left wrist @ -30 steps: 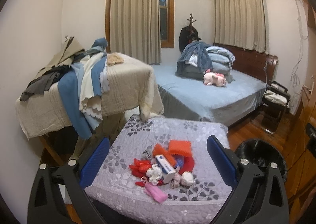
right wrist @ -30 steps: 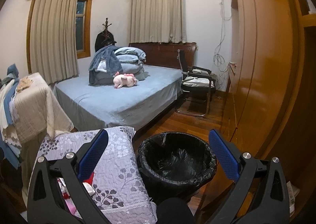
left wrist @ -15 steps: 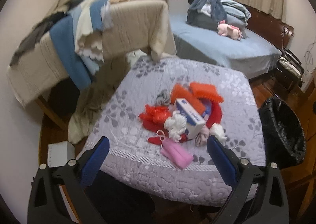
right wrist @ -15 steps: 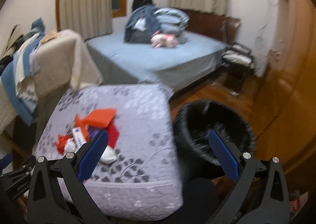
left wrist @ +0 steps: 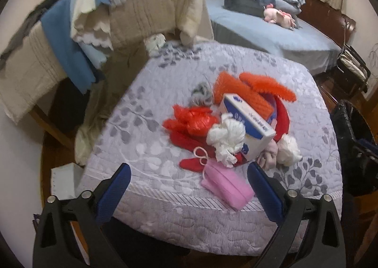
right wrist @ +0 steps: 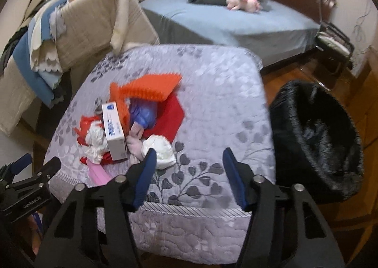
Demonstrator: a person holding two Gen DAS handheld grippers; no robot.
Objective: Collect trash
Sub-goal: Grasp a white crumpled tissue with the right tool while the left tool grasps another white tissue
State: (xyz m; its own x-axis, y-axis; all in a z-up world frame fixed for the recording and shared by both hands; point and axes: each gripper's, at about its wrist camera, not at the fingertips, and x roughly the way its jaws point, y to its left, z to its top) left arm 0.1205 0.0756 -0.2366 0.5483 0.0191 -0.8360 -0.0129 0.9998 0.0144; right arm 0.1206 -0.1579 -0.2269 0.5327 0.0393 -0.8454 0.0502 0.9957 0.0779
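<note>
While lowering, right gripper [right wrist: 189,168] jaws narrowed, empty.

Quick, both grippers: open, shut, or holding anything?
Left gripper: open wide, empty, above the pink pouch.
Right gripper: open, empty, jaws have just been closing, nothing between them.

Lavender leaf-print quilt [left wrist: 151,140], orange brush [right wrist: 151,88] — black bin liner [right wrist: 316,140]
</note>
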